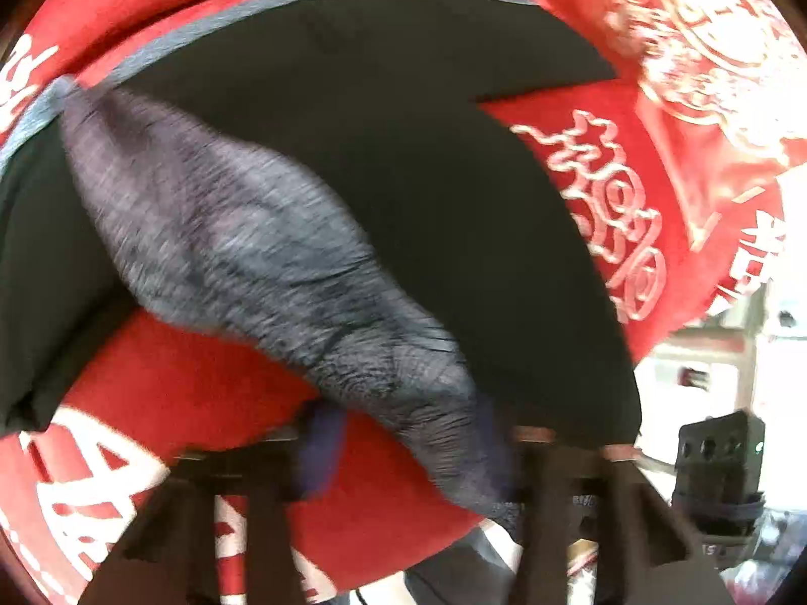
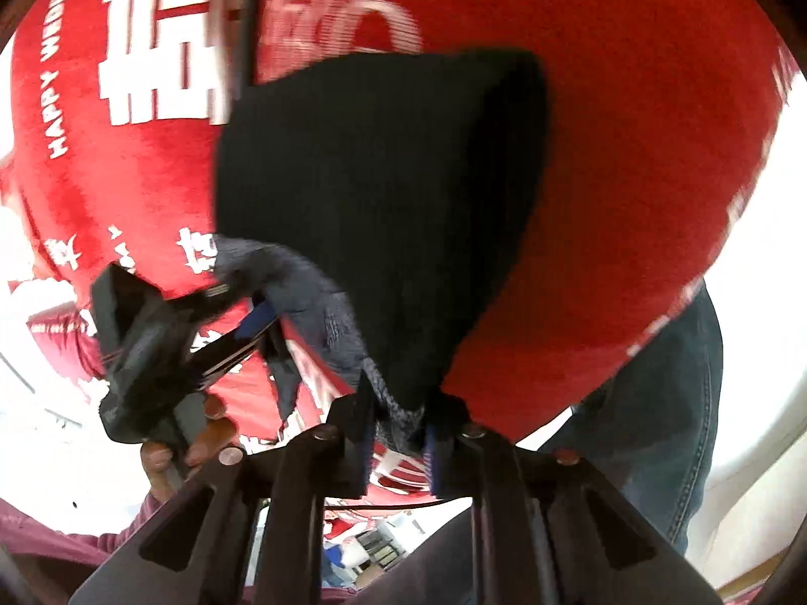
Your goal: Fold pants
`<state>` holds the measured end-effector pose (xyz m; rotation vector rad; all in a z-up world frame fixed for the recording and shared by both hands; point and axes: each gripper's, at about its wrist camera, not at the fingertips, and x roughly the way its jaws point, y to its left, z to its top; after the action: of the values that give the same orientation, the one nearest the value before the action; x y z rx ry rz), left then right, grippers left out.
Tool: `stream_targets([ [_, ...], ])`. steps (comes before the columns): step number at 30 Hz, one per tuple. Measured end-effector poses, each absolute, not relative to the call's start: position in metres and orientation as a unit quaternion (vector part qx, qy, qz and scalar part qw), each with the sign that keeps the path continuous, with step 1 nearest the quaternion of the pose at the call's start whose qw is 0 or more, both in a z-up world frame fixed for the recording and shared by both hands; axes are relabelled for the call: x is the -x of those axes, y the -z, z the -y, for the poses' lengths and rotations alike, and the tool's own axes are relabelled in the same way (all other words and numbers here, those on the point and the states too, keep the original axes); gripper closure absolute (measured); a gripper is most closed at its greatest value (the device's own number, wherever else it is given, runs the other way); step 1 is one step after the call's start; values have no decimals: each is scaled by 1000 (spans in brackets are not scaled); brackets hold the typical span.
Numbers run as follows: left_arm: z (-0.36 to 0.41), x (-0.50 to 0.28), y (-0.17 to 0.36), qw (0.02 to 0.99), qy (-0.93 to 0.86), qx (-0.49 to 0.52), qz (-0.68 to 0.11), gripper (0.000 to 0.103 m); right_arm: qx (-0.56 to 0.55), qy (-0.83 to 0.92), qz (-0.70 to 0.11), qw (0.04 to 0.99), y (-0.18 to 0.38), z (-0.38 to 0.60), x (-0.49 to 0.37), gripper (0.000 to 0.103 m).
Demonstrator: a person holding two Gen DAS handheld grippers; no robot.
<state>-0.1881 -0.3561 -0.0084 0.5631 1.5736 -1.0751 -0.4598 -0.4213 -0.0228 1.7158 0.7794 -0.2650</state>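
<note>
Black two-finger tongs of the right gripper [image 2: 398, 433] sat closest to the lens, pinched shut on a bunched grey-lined edge of the dark, soft-knit pants [image 2: 383, 191]. From that pinch the pants hung lifted, draping back onto the red plush blanket printed with white lettering [image 2: 630, 176] that covered the surface. To the left, the left gripper [image 2: 262, 333] held another grey fold of the same garment; in its own view the left gripper [image 1: 408, 454] showed heathered grey fabric passing between the fingers, apparently clamped, though blur made the contact uncertain. The rest of the pants [image 1: 403, 126] lay spread flat on the blanket [image 1: 176, 368].

With so little cloth in each pinch, a quick pull looked likely to slip a corner free. Uneven lifting between the two hands could skew the fold, or drag the flat half into wrinkles.
</note>
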Motion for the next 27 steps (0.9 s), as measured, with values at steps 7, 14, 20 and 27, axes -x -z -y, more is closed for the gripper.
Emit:
stream_targets([
  [7, 378, 175, -28, 550, 486, -205, -647, 72, -703, 95, -293, 641, -40, 477, 435, 88],
  [14, 445, 136, -59, 586, 503, -173, -611, 72, -666, 92, -279, 685, -77, 580, 392, 88],
  [20, 502, 90, -65, 636, 491, -162, -573, 61, -615, 104, -329, 709, -81, 677, 333, 88],
  [27, 480, 46, -72, 702, 418, -176, -548, 29, -482, 212, -444, 725, -63, 742, 264, 45],
])
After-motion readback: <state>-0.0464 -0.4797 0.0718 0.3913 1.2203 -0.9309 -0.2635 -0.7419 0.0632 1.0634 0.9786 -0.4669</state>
